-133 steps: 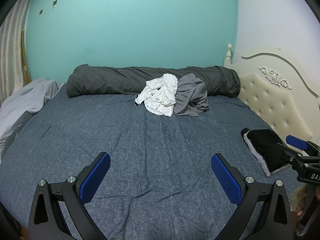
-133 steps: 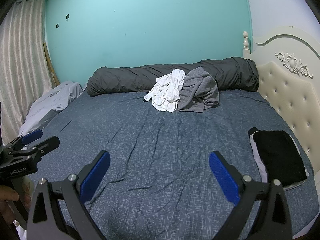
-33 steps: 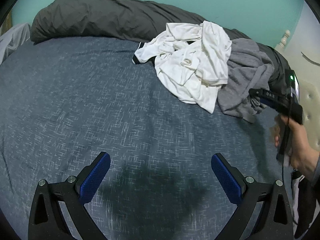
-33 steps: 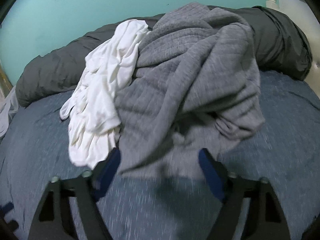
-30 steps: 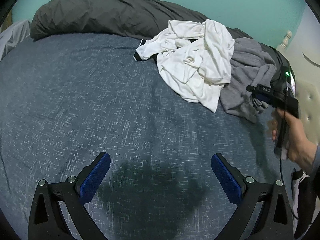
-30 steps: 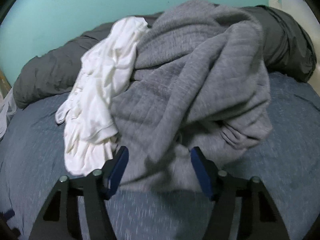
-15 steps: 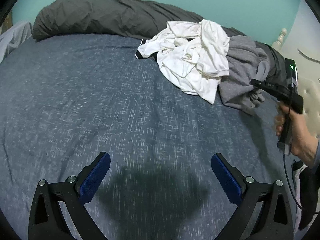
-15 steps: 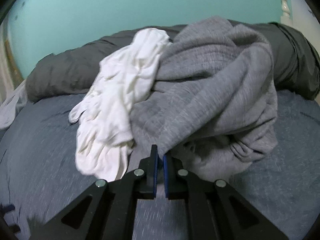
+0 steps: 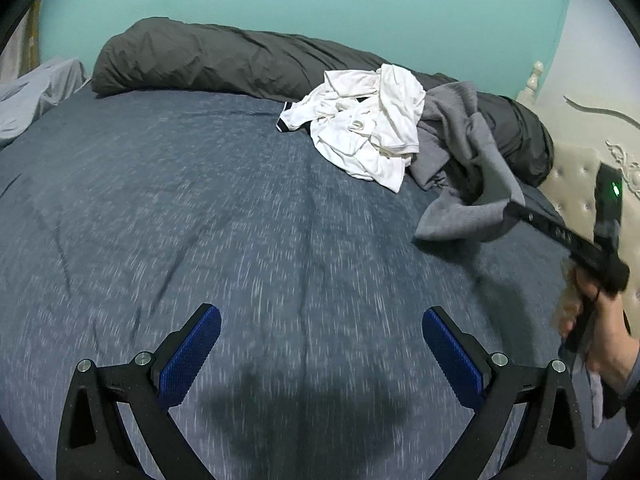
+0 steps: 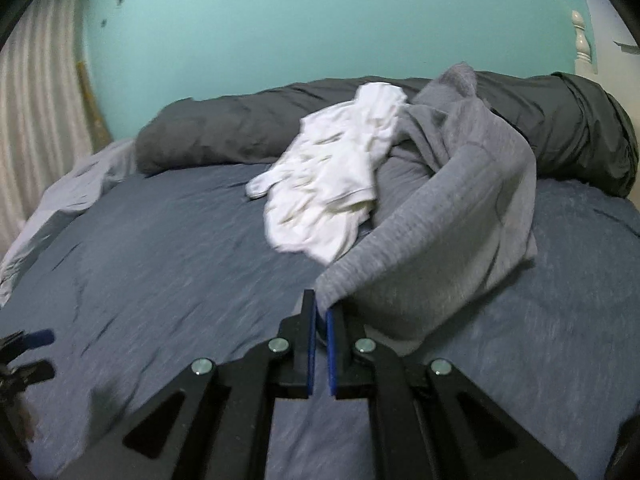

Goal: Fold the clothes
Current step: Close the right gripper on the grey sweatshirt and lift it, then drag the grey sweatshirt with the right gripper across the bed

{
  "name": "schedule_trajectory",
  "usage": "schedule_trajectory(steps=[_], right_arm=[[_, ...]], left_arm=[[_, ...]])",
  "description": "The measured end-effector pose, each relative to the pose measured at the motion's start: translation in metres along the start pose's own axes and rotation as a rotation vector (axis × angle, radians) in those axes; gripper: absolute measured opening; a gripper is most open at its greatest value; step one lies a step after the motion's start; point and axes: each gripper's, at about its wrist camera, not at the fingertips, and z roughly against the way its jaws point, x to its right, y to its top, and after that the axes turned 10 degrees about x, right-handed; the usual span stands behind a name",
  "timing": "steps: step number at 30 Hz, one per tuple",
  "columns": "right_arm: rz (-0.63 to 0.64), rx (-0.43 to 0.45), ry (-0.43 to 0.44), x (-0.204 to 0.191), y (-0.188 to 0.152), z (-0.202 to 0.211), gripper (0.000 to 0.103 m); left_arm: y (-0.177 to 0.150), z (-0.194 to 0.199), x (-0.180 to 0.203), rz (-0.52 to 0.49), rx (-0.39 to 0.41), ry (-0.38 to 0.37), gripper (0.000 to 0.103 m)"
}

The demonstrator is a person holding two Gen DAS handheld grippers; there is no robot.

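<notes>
My right tool (image 10: 319,316) is pressed together on the near edge of the grey sweater (image 10: 452,216), its blue pads (image 10: 309,344) pinching a fold of the knit so that the cloth rises from the bed (image 10: 160,264) and stretches in a taut band from the pinch to the rest of the garment. In my left wrist view the same right tool (image 9: 514,209) shows from the side, slanting down toward the bed with my right hand (image 9: 600,332) on its handle, and the grey sweater (image 9: 464,208) hangs from its tip, one fold resting on the blue sheet. My left tool (image 9: 322,350) is spread wide above bare sheet, nothing between its blue pads (image 9: 188,360). The white shirt (image 9: 368,128) lies crumpled just beside the sweater, touching it and partly over it, with a dark cuff at its left end. Both garments sit against the long dark grey rolled duvet (image 9: 224,60) that runs along the far side of the bed under the teal wall (image 9: 320,4). A pale grey cloth (image 9: 36,92) lies bunched at the left edge of the bed, and the cream headboard (image 9: 584,172) stands at the right.
</notes>
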Motion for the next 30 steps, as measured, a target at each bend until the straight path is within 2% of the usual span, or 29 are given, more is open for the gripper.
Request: schedule_trajectory(steps=[6,15,21,27,30], right_arm=[[0.008,0.009,0.048,-0.039,-0.041,0.051,0.004],[0.024,0.038,0.066,-0.100,-0.072,0.137,0.004],[0.039,0.008,0.084,-0.144,-0.097,0.191,0.004],[0.055,-0.038,0.099,-0.172,-0.135,0.229,0.004],[0.033,-0.066,0.082,-0.169,-0.152,0.234,0.004]], left_arm=[[-0.032,0.038,-0.011,0.010,0.029,-0.004,0.103],[-0.067,0.119,-0.019,0.025,0.101,0.003,0.103],[-0.087,0.163,-0.027,0.042,0.114,0.023,0.103],[-0.108,0.176,-0.033,0.055,0.112,0.023,0.103],[-0.117,0.172,-0.033,0.054,0.104,0.014,0.103]])
